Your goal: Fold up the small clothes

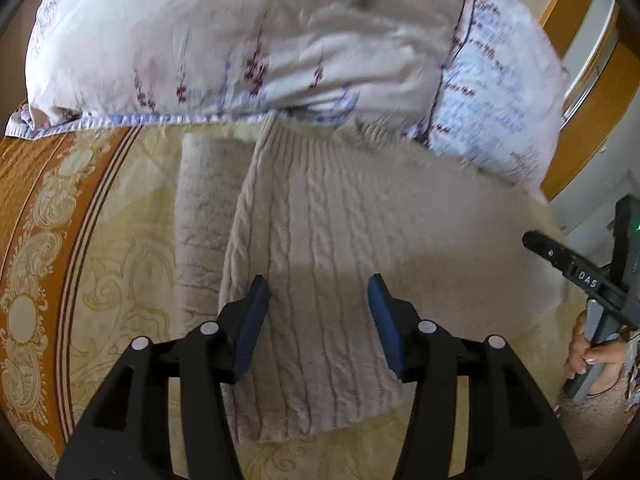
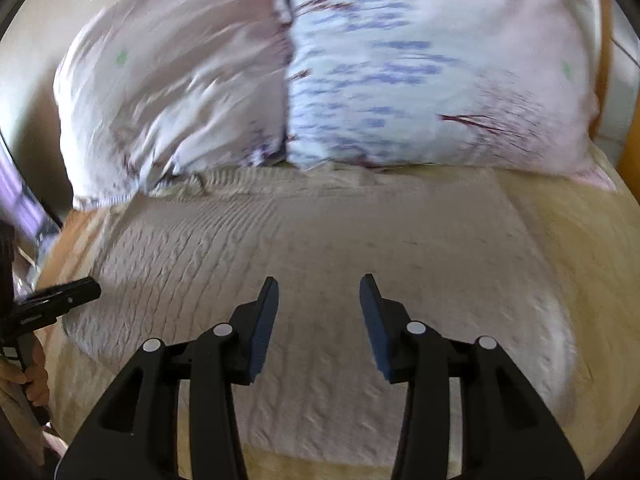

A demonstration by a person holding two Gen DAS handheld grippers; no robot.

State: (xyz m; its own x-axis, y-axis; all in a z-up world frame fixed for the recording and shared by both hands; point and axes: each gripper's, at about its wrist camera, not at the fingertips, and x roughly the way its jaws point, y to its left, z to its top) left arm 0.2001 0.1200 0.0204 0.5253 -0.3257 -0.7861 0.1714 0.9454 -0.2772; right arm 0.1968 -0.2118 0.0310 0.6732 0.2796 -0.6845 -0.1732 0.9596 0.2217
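A cream cable-knit sweater (image 1: pixel 312 240) lies flat on the bed, one sleeve folded over its body toward me. My left gripper (image 1: pixel 318 292) is open and empty just above the folded sleeve. In the right wrist view the sweater (image 2: pixel 320 240) fills the middle of the bed. My right gripper (image 2: pixel 319 290) is open and empty above the sweater's body. The right gripper also shows at the right edge of the left wrist view (image 1: pixel 576 268), beside the sweater's edge. The left gripper shows at the left edge of the right wrist view (image 2: pixel 60 296).
Two floral pillows (image 1: pixel 260 40) (image 2: pixel 420 80) lie against the head of the bed, touching the sweater's far edge. The bedspread (image 1: pixel 60 240) is yellow and orange with scroll patterns. A wooden bed frame (image 1: pixel 576 20) and wall are at the right.
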